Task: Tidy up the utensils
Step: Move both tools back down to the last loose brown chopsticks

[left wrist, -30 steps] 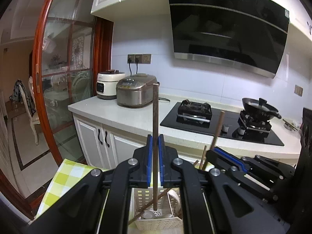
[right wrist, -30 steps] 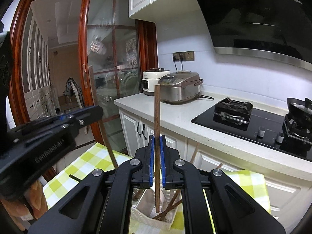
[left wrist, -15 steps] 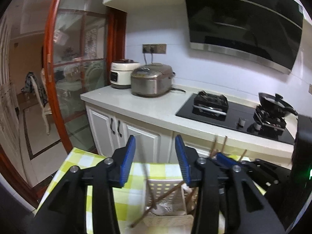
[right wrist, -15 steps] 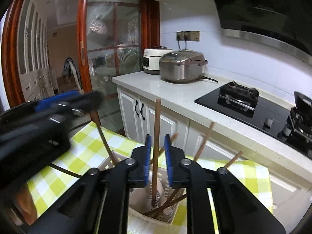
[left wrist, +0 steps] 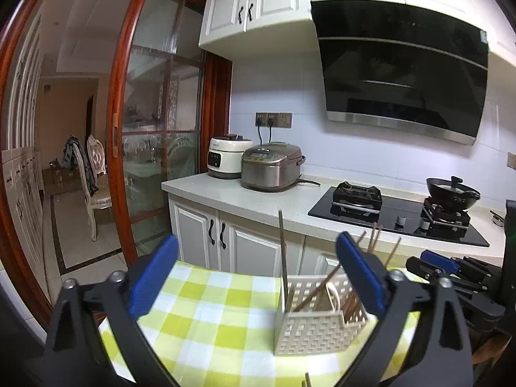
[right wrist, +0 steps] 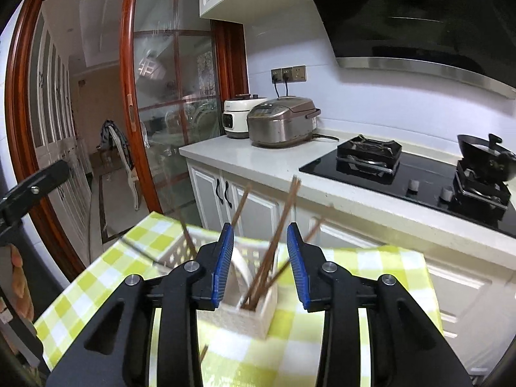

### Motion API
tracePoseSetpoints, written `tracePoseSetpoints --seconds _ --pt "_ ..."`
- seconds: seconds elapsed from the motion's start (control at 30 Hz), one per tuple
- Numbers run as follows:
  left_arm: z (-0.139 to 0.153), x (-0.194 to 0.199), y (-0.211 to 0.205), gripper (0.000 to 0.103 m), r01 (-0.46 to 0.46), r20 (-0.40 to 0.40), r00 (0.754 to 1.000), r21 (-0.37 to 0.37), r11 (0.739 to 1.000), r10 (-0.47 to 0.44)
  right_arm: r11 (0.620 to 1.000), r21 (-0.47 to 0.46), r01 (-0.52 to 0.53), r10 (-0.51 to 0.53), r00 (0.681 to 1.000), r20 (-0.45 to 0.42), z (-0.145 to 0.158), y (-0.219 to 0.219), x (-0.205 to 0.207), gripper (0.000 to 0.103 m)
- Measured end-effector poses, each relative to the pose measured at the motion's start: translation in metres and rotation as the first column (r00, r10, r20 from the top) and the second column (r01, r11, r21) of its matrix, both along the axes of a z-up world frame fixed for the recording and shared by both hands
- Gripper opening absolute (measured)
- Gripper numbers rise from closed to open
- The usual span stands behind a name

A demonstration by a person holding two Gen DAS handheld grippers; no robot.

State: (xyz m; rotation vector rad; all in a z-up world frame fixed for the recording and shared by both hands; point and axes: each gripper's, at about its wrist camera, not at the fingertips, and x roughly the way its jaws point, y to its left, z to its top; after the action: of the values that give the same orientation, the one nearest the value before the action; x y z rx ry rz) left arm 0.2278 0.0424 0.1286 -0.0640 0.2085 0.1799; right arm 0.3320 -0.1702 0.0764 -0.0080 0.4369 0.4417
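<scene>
A white perforated basket stands on the yellow-green checked tablecloth and holds several brown chopsticks. One chopstick stands upright at its left corner; the others lean right. My left gripper has its jaws opening wide, with nothing between the blue pads. In the right wrist view the basket sits just beyond my right gripper, whose jaws are opening. The leaning chopsticks show in the gap, but the pads do not touch them. Each gripper also shows in the other's view: right gripper, left gripper.
A loose chopstick end lies on the cloth in front of the basket. Behind the table runs a white counter with two cookers, a black hob and a pan. A glass sliding door stands on the left.
Both grippers were shut on upright chopsticks and have let them go into the basket. Both jaws have spread, the left far wider. The left gripper has drawn back from the basket.
</scene>
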Motion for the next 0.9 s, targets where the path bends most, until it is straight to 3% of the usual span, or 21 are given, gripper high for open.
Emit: tracePoseSetpoints --seconds 0.17,0.47,0.7,0.9 --pt "-0.027 -0.04 0.006 0.098 0.014 -0.031 0.999 -0.016 1.0 -0.015 0.999 0.037 0.008 -0.006 0.999 -0.045 -0.029 -0.01 -0.038 0.035" --pt "-0.107 -0.073 0.025 0.098 0.003 -0.199 0.98 -0.118 0.993 -0.027 1.0 0.019 -0.019 0.022 0.987 -0.162 -0.09 -0.002 -0.082 0.036" --pt "-0.168 -0.071 0.021 0.098 -0.003 -0.335 0.942 -0.089 0.996 -0.026 0.999 -0.019 -0.047 0.04 0.965 -0.258 -0.135 0.014 -0.091 0.036" --pt "-0.195 -0.064 0.02 0.098 0.0 -0.386 0.922 -0.063 0.998 -0.024 0.997 -0.039 -0.065 0.049 0.949 -0.313 -0.157 0.034 -0.086 0.036"
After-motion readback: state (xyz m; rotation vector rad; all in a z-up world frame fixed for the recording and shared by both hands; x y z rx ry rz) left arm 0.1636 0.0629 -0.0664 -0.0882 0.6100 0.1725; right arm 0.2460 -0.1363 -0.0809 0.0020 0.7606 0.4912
